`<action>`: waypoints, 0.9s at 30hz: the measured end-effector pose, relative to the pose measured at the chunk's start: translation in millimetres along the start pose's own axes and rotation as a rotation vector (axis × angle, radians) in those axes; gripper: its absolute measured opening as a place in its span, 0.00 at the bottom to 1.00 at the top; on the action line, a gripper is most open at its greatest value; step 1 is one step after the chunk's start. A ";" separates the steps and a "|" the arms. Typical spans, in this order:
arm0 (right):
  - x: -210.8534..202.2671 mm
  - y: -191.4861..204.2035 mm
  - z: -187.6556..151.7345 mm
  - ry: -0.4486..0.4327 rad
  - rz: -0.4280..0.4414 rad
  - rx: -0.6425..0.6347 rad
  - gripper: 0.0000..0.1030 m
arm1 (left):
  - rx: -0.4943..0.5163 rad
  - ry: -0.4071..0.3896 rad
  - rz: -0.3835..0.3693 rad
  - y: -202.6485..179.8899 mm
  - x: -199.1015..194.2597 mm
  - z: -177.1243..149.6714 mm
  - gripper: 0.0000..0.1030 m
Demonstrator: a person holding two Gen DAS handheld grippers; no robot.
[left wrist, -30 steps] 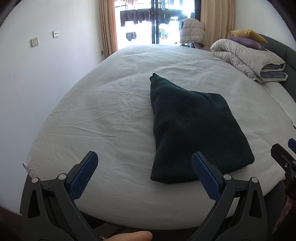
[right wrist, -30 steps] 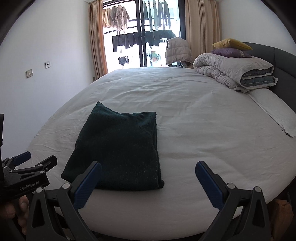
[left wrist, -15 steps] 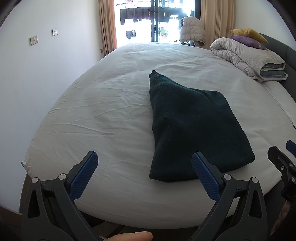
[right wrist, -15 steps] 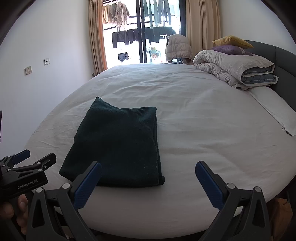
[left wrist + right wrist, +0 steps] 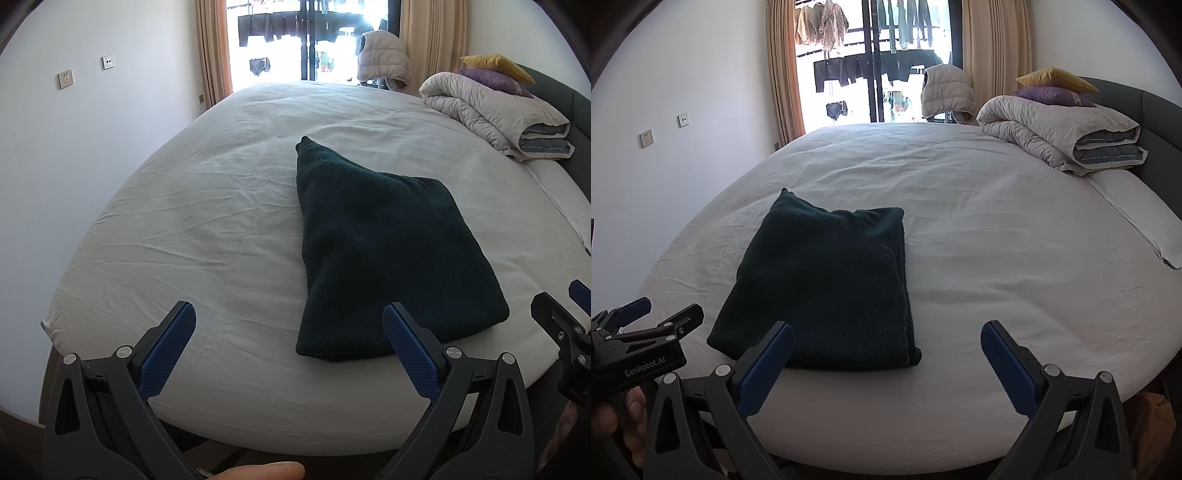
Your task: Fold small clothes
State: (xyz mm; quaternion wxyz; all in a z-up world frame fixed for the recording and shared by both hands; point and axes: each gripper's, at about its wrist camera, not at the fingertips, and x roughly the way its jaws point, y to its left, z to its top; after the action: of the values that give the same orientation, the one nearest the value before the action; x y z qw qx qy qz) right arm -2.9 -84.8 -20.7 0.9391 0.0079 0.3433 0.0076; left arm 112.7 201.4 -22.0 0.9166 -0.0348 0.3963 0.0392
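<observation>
Bare sheet lies open around the folded garment; rolled duvet blocks the far corner.

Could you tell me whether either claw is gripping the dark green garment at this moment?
No: the dark green garment lies folded on the bed, while the left claw and right claw are both open and apart from it.

white-sheeted bed | far glass door, bright daylight | tan curtains | left wall sockets

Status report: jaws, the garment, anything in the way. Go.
Left gripper open, empty. Right gripper open, empty. Dark green garment folded flat on the bed, untouched. Nothing between jaws and garment.
</observation>
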 end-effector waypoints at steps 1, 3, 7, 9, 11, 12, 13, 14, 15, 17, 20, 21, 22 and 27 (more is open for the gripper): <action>0.4 0.3 -0.1 0.001 0.000 0.000 1.00 | 0.000 0.000 0.000 -0.2 -0.1 -0.1 1.00; 0.6 0.1 0.0 0.001 0.000 0.000 1.00 | -0.001 0.001 -0.001 -0.3 -0.2 -0.1 1.00; 0.6 0.1 0.1 0.000 0.000 0.001 1.00 | 0.000 0.001 -0.002 -0.7 -0.4 -0.1 1.00; 0.6 0.0 0.1 0.000 0.000 0.000 1.00 | 0.000 0.001 -0.002 -0.9 -0.6 -0.2 1.00; 0.6 0.0 0.2 0.000 0.000 0.000 1.00 | -0.001 0.001 -0.002 -0.7 -0.7 -0.1 1.00; 0.6 -0.1 0.3 0.001 0.000 0.000 1.00 | -0.001 0.001 -0.002 -0.7 -0.7 -0.1 1.00; 0.5 -0.1 0.3 0.001 0.001 0.000 1.00 | -0.002 0.001 -0.002 -0.9 -0.6 0.0 1.00; 0.6 0.1 0.1 0.001 0.001 0.001 1.00 | -0.003 0.001 -0.002 -1.1 -0.7 0.1 1.00; 0.5 0.0 0.4 0.000 0.000 0.000 1.00 | -0.004 0.001 -0.001 -1.3 -0.8 0.1 1.00; 0.7 0.1 0.2 0.001 -0.001 0.000 1.00 | -0.005 0.000 -0.002 -1.2 -0.7 0.7 1.00; 0.6 -0.2 0.5 0.000 0.000 0.000 1.00 | -0.005 0.000 -0.002 -1.1 -0.6 1.0 1.00; 0.5 -0.3 0.5 0.001 0.000 0.000 1.00 | -0.005 0.000 -0.002 -1.3 -0.6 1.0 1.00; 0.6 -0.2 0.4 0.000 0.001 0.000 1.00 | -0.005 0.000 -0.002 -1.5 -0.7 1.0 1.00; 0.4 -0.3 0.6 0.001 0.001 0.001 1.00 | -0.005 0.000 -0.002 -1.3 -0.6 0.9 1.00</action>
State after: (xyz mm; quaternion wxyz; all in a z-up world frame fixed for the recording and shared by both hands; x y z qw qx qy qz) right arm -2.2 -85.1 -20.5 0.9390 0.0083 0.3437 0.0078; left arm 113.0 200.2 -20.9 0.9165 -0.0376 0.3964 0.0394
